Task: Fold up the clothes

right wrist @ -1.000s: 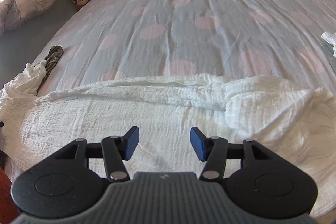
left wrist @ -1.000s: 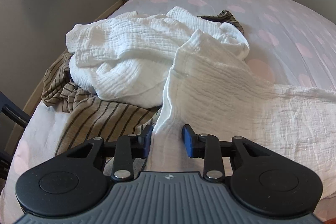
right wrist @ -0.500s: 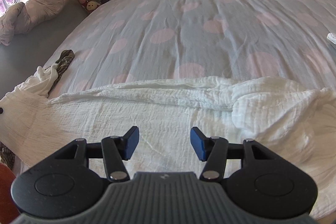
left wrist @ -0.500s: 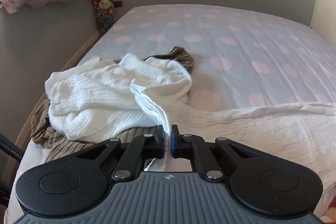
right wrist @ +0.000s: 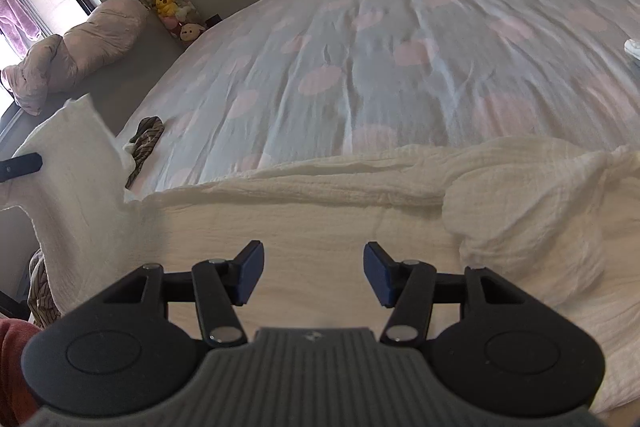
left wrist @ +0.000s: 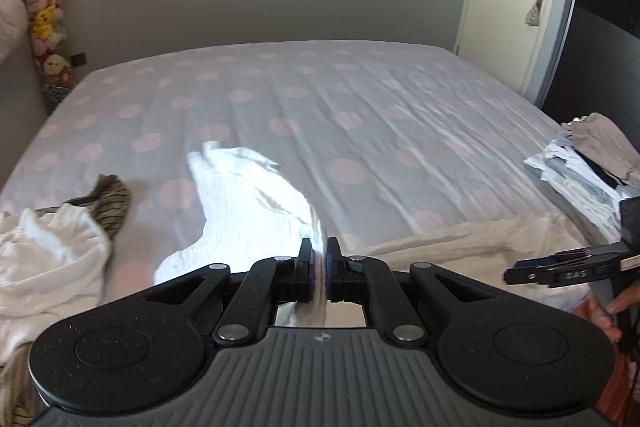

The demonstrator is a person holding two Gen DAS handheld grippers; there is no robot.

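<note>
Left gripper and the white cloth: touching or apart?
Touching. In the left wrist view the left gripper is shut on the white cloth, and a strip of fabric runs up between the pads with no gap on either side.

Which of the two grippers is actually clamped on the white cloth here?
The left gripper: its jaws are shut on the white cloth. The right gripper hovers open above it.

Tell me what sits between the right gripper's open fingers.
In the right wrist view, only flat white muslin cloth shows between the right gripper fingers; nothing is gripped.
</note>
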